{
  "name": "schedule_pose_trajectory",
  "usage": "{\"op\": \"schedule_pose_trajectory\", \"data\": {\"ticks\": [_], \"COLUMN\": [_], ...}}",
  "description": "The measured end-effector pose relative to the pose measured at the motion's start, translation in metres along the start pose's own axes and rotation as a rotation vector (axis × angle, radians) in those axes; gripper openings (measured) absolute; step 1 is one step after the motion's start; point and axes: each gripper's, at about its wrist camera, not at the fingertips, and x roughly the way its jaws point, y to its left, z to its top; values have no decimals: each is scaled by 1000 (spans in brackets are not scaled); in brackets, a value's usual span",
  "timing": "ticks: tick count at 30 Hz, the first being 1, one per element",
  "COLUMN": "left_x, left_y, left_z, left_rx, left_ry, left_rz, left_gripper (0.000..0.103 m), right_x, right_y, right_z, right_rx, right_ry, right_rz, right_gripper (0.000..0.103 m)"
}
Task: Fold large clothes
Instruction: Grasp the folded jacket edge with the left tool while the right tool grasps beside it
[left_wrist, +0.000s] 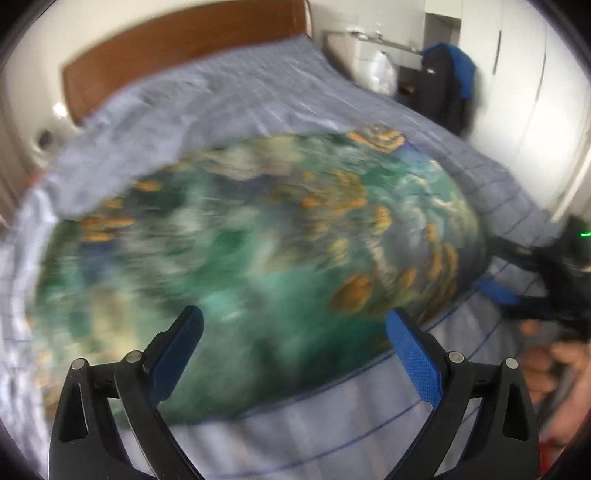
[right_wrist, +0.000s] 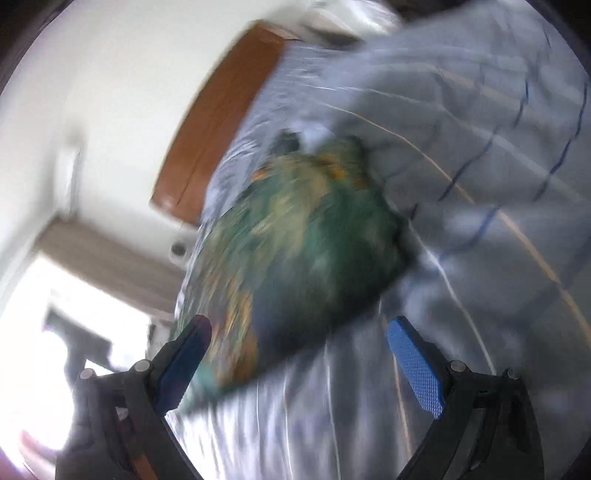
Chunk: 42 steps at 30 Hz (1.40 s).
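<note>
Left hand-held gripper (left_wrist: 295, 328) wide, empty, above garment (left_wrist: 258, 236)

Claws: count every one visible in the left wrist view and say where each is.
2. The left claw stands open at the bottom, above the green patterned garment. The right claw enters from the right edge, over the bedspread, partly cut off by the frame.
</note>
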Motion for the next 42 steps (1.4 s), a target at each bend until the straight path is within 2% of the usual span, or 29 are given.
{"op": "schedule_pose_trajectory", "data": {"ticks": [1, 2, 4, 6, 8, 10, 14, 18, 20, 22, 24, 25, 26, 27, 29, 30, 32, 34, 35, 39, 42], "left_x": [15, 22, 16, -9, -31, -48, -59, -63, -55, -46, -39, -35, -34, -35, -41, -48, -60, -67, -68, -63, -57], "left_y": [2, 4, 9, 17, 19, 10, -18, -18, -14, -12, -5, 2, 10, 21, 39, 53, 82, 115, 133, 205, 256], "left_z": [4, 6, 11, 24, 45, 71, 102, 113, 107, 96, 90, 87, 86, 87, 89, 91, 94, 94, 91, 64, 35], "left_rx": [-26, -53, -82, -114, -122, -78, 34, 88, 89, 121, 109, 91, 58, 18, -15, -39, -85, -123, -142, -285, -393], "left_ry": [50, 84, 97, 77, 51, 44, 119, 152, 189, 206, 216, 225, 233, 226, 202, 187, 160, 136, 128, 112, 102], "left_rz": [-34, -35, -61, -195, -265, -325, -400, -336, -256, -144, -55, -11, -32, -67, -77, -100, -142, -161, -162, -186, -168], "left_gripper": [98, 90, 86, 86, 95, 97, 99, 101, 102, 100, 70, 41, 33, 31, 30, 30, 30, 30, 30, 30, 31], "right_x": [7, 19, 32, 32, 14, -5, -13, -3, 5, 11, 17, 21, 25, 31, 30, 23, 1, -22, -28, -29, -19], "right_y": [-3, -6, -12, -7, 27, 85, 185, 231, 246, 254, 261, 263, 264, 264, 264, 265, 264, 254, 248, 217, 206], "right_z": [4, 10, 17, 18, 12, -9, -73, -137, -179, -200, -220, -220, -225, -218, -217, -218, -216, -206, -203, -195, -186], "right_rx": [31, 80, 149, 150, -21, -305, -794, -1137, -1333, -1424, -1506, -1520, -1526, -1519, -1490, -1478, -1390, -1243, -1190, -1090, -1021], "right_ry": [-7, -22, -41, -77, -149, -227, -297, -305, -320, -322, -323, -319, -306, -290, -233, -208, -125, -76, -58, 2, 37], "right_rz": [-1, -1, -12, -35, -47, -86, -147, -176, -208, -215, -222, -222, -222, -221, -181, -131, -12, 73, 83, 23, -13], "right_gripper": [89, 83, 60, 34, 27, 25, 23, 23, 22, 22, 22, 22, 22, 26, 43, 57, 65, 67, 67, 67, 62]}}
